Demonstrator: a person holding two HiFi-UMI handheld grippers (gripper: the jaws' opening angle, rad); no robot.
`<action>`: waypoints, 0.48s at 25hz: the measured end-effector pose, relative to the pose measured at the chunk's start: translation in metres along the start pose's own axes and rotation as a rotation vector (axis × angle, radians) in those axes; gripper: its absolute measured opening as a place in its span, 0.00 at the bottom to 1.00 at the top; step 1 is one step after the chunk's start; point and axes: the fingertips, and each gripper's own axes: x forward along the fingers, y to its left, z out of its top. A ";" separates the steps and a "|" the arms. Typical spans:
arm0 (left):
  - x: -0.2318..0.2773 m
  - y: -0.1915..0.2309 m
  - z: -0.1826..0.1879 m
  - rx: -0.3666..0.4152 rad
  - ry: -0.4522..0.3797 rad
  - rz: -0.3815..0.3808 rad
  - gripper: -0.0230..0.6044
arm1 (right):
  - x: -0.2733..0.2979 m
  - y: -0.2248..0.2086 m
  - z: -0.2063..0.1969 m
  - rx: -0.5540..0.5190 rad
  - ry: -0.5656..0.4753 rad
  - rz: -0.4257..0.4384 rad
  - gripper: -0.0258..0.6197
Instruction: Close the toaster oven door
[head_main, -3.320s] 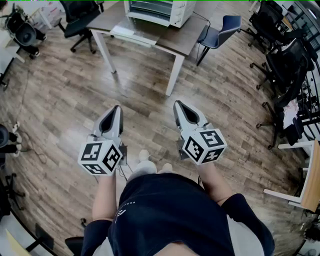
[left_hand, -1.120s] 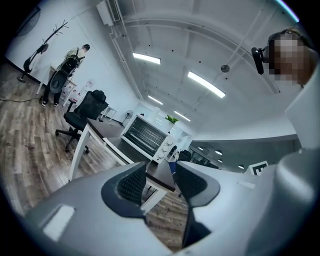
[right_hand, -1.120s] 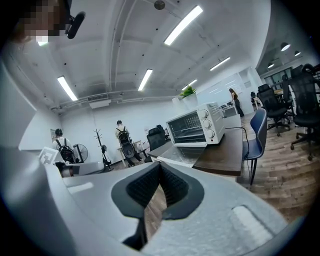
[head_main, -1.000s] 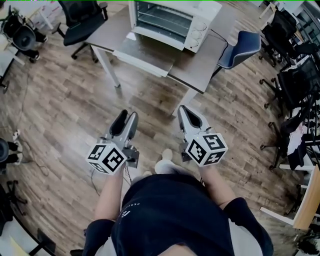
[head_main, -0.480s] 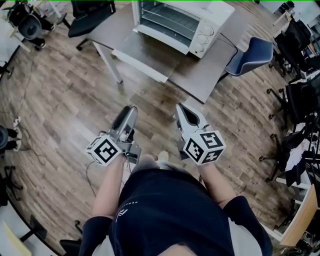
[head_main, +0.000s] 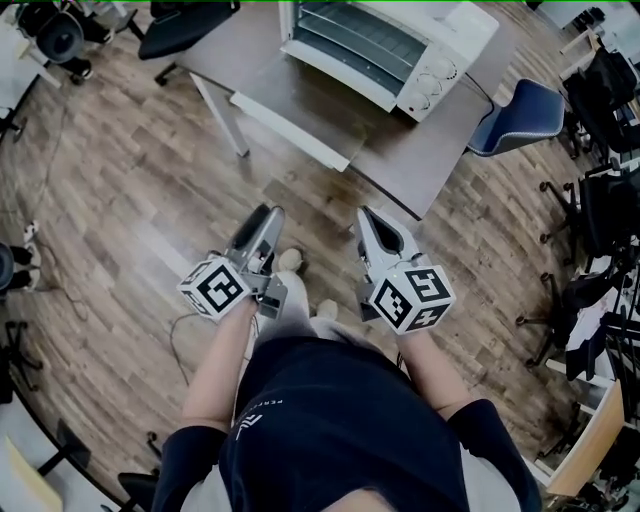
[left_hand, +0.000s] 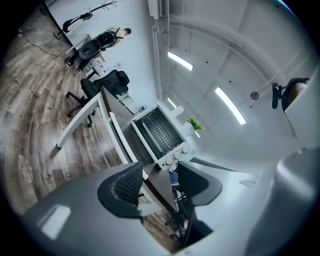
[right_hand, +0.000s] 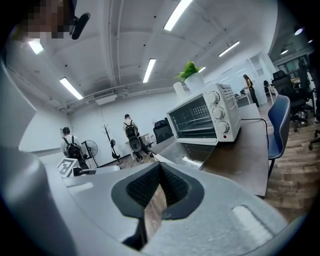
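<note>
Well, the toaster oven (head_main: 395, 45) sits on a brown table (head_main: 400, 150). Its door (head_main: 300, 100) is wide open and lies flat in front of it.

In the head view, both grippers are out in front of the toaster oven, well apart from it, over the wood floor (head_main: 130, 200). They point toward it. A blue chair (head_main: 525, 110) stands to the right of the toaster oven.

The left gripper (head_main: 265, 218) has its jaws far apart. They have just been opening, and nothing is between them. The left gripper view shows this best: the two black pads (left_hand: 131, 182) stand wide, with the toaster oven beyond them. That view also looks right inside the toaster oven, at the wire rack (left_hand: 159, 132).

The right gripper (head_main: 370, 215) has its jaws together at the tips and holds nothing.

Only the right gripper view shows the toaster oven from the side, with three knobs (right_hand: 218, 112) in a row. It also shows a green plant (right_hand: 189, 70) on top, and people with backpacks (right_hand: 131, 129) far behind.
</note>
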 end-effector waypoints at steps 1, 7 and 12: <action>0.006 0.004 0.002 0.001 0.008 -0.004 0.38 | 0.004 -0.002 0.001 0.004 0.002 -0.010 0.04; 0.042 0.035 0.016 -0.001 0.040 -0.023 0.39 | 0.032 -0.015 -0.001 0.014 0.038 -0.069 0.04; 0.065 0.067 0.017 -0.042 0.077 -0.009 0.39 | 0.053 -0.024 -0.002 0.032 0.055 -0.113 0.04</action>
